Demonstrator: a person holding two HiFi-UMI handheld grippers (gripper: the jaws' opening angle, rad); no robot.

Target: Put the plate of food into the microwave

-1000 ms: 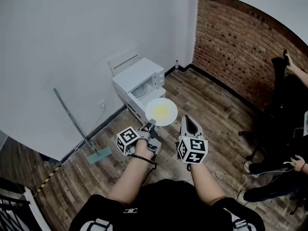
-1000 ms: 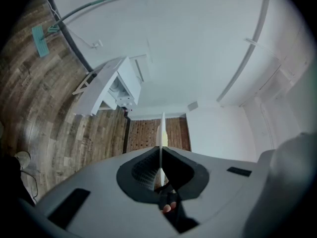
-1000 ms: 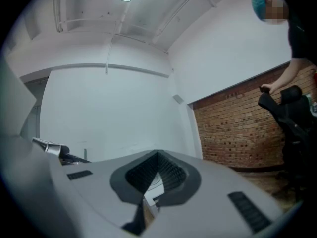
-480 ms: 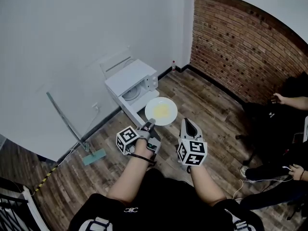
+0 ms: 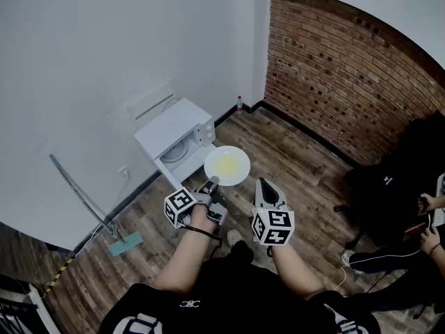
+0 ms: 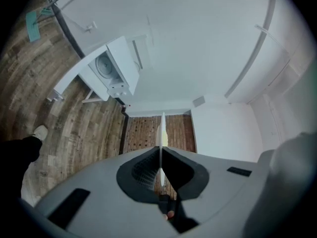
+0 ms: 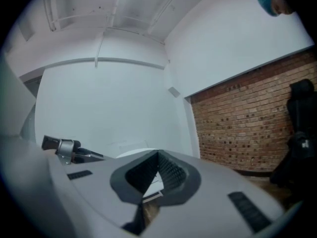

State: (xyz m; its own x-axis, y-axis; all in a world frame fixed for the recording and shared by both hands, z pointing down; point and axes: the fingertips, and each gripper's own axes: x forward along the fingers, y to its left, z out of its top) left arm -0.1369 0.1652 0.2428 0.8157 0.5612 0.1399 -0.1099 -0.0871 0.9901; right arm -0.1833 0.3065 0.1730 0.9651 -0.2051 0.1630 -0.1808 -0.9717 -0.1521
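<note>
Head view: the plate of food (image 5: 227, 165) is held level, its near rim clamped in the jaws of the left gripper (image 5: 212, 182). The open microwave (image 5: 170, 128) is seen ahead-left, nearer that gripper. The right gripper (image 5: 266, 186) is closed on nothing.

The plate (image 5: 240, 161) looks glossy, the floor (image 5: 292, 152) wooden, the wall (image 5: 348, 82) rough brick.

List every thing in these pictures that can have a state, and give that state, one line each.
microwave: door open, turntable showing inside.
plate: held in the air by its rim, about level, yellow food on it, not yet in the microwave.
left gripper: shut on the plate's rim.
right gripper: jaws together, holding nothing.
</note>
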